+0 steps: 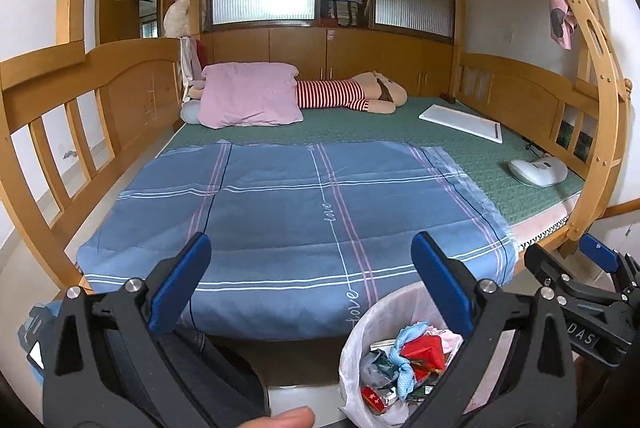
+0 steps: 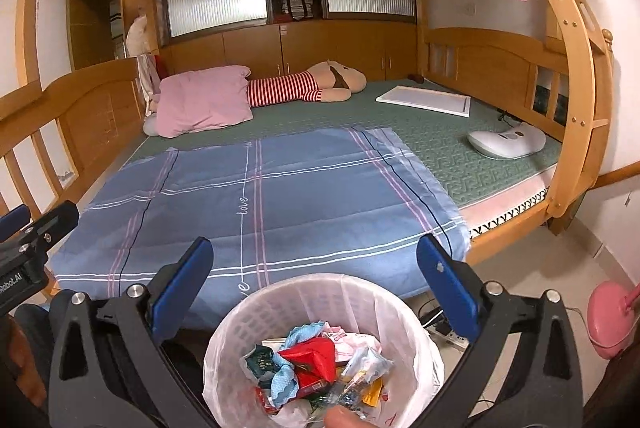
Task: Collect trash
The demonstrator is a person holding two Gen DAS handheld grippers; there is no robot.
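Note:
A white mesh trash bin lined with a thin bag stands on the floor at the foot of the bed. It holds several crumpled wrappers in red, blue, green and yellow. My right gripper hangs over the bin, jaws wide open and empty. In the left wrist view the same bin sits low right, with its trash showing. My left gripper is open and empty in front of the blue plaid blanket. The right gripper shows at that view's right edge.
The wooden bunk bed frames the scene. On the green mattress lie a pink pillow, a striped plush doll, a white board and a white device. A pink object and a power strip sit on the floor.

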